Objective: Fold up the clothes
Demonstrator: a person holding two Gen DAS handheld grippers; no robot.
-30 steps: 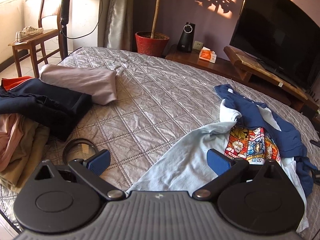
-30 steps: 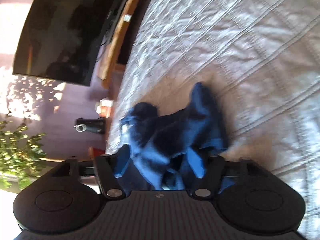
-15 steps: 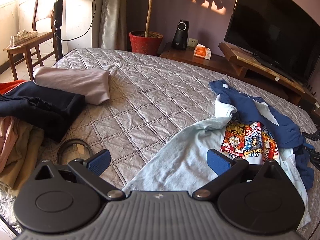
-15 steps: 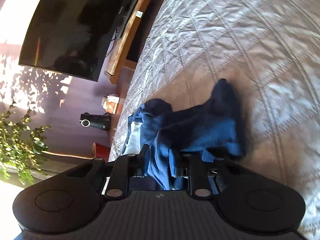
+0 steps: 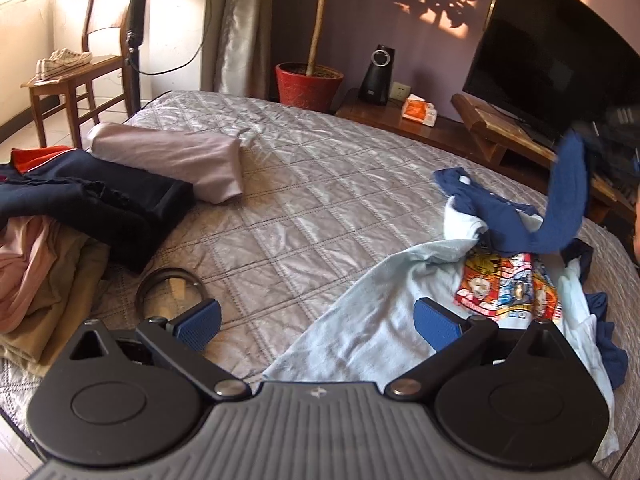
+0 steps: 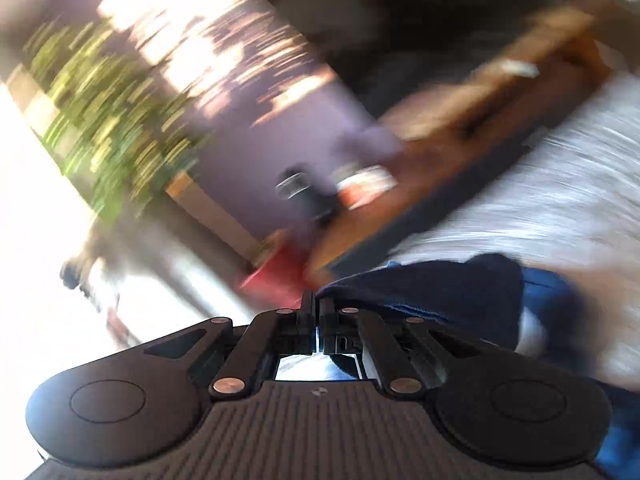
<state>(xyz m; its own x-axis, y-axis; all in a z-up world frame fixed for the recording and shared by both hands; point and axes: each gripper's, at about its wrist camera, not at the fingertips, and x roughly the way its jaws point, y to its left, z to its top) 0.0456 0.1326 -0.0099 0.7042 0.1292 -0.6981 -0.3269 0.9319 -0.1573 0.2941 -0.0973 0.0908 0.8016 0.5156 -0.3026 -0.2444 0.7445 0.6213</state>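
A light blue T-shirt [image 5: 368, 316] with a cartoon print lies crumpled on the grey quilted bed [image 5: 304, 208], right of centre. A dark blue garment [image 5: 560, 200] lies across it, one end lifted into the air at the right. My left gripper [image 5: 316, 320] hovers open above the T-shirt's near edge, with nothing between its blue pads [image 5: 436, 322]. My right gripper [image 6: 317, 308] is shut on the dark blue garment [image 6: 452, 292], which hangs to its right. The right wrist view is heavily blurred by motion.
Folded clothes sit at the left: a mauve piece [image 5: 176, 160], a dark navy one [image 5: 96, 204] and a pink and tan stack [image 5: 36, 272]. A magnifying glass [image 5: 172, 288] lies on the quilt. Beyond the bed stand a TV [image 5: 560, 64], a potted plant [image 5: 308, 84] and a chair [image 5: 72, 80].
My right gripper closed fully on the dark blue garment and swung upward, lifting one end off the bed. The left gripper stayed open and barely shifted.
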